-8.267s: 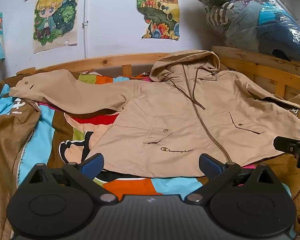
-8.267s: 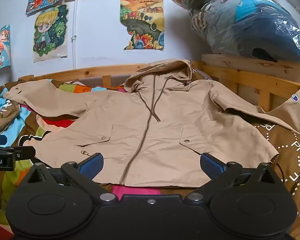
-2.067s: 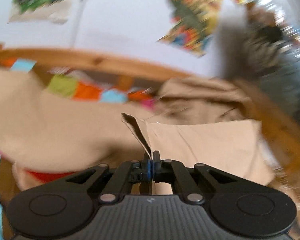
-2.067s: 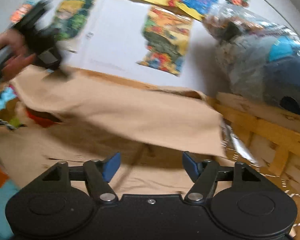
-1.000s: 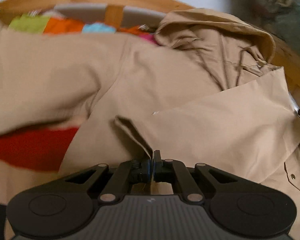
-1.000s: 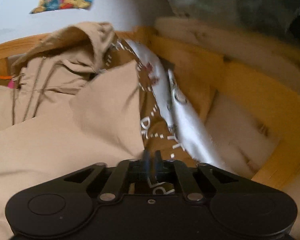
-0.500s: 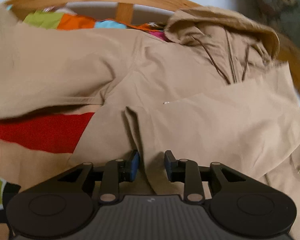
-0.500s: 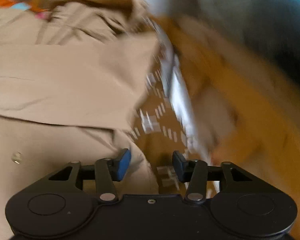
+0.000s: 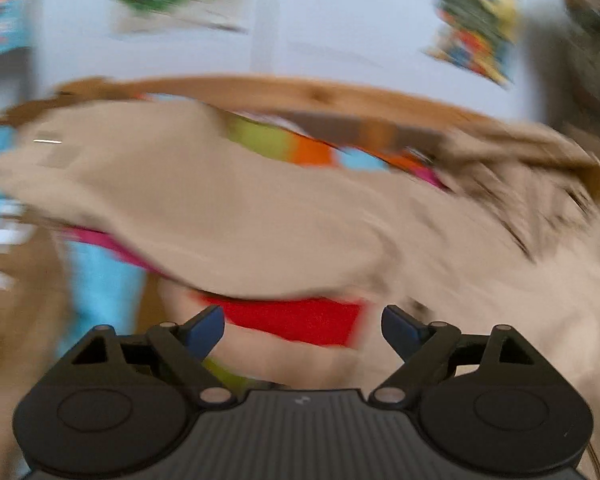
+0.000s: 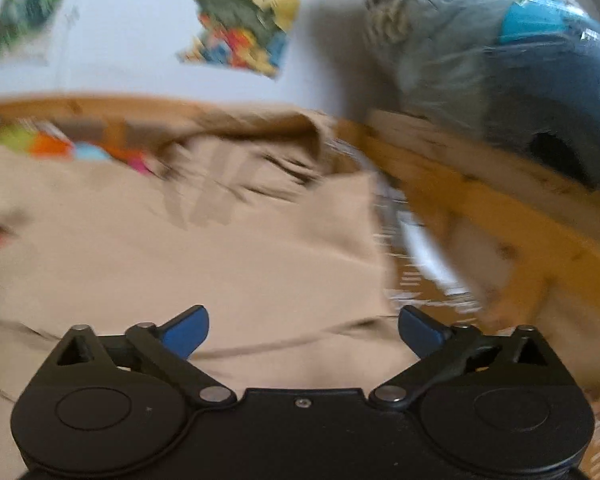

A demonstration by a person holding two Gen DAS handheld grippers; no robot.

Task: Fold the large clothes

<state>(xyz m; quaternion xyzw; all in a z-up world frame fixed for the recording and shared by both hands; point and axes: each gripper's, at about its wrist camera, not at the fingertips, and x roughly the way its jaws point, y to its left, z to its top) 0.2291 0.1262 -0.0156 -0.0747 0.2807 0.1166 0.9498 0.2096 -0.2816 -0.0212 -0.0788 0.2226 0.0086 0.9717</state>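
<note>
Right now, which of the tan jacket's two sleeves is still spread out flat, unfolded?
The left-hand sleeve, stretched sideways over the colourful bedspread in the left wrist view. The other side is already folded across the jacket body.

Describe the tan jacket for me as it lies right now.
The tan jacket is a thin, smooth woven garment with a hood by the wooden bed rail. It lies spread on the colourful bedspread. One sleeve stretches out flat to the left; a panel is folded over the body on the right side. Both tongs hang open above it, touching nothing. Motion blur hides finer details.
</note>
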